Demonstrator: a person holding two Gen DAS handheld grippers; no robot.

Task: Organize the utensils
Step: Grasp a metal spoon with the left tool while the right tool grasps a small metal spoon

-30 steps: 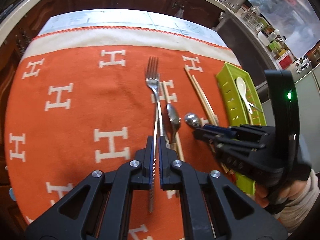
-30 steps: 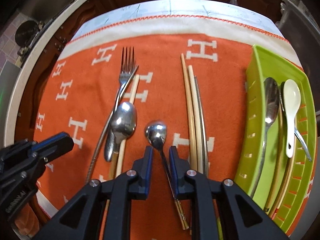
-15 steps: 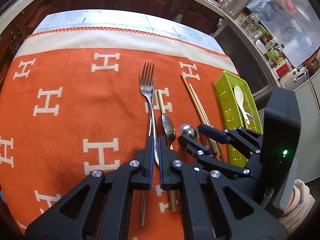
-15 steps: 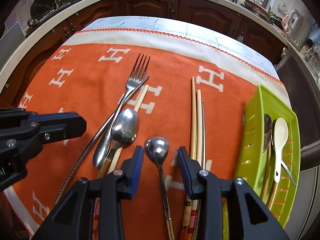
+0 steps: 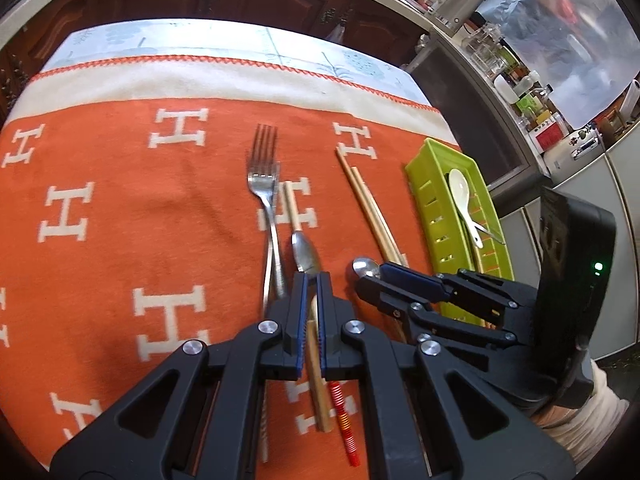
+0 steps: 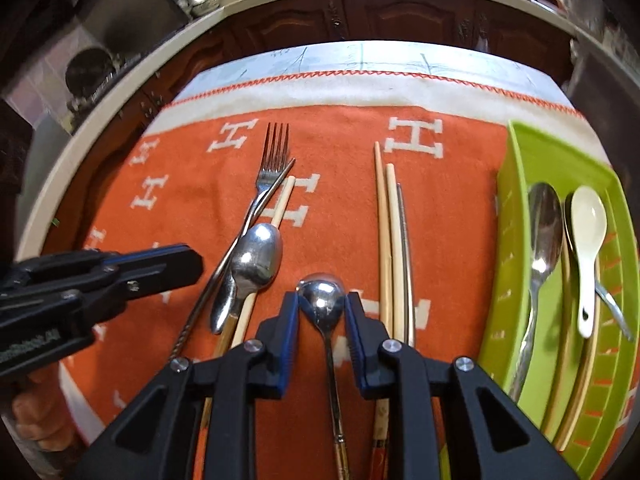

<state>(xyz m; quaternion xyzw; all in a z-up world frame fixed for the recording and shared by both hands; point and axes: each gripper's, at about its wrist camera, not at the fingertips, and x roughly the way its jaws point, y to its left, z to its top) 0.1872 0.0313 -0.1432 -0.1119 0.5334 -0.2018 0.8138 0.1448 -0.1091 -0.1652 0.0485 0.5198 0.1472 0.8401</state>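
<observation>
Utensils on fuzzy orange cloth [image 6: 340, 152]; left tongs [image 5: 311, 280] pressed together; right tongs [image 6: 322, 304] closing around round steel spoon [image 6: 322, 296] (shiny).

Lying on a table [image 6: 328, 56] under an orange cloth [image 6: 340, 148]: a fork [image 6: 272, 160], a large spoon [image 6: 256, 256], a small round spoon [image 6: 322, 300], wooden chopsticks [image 6: 386, 232] side by side, and a green tray [image 6: 516, 216] sitting at the cloth's right edge.
</observation>
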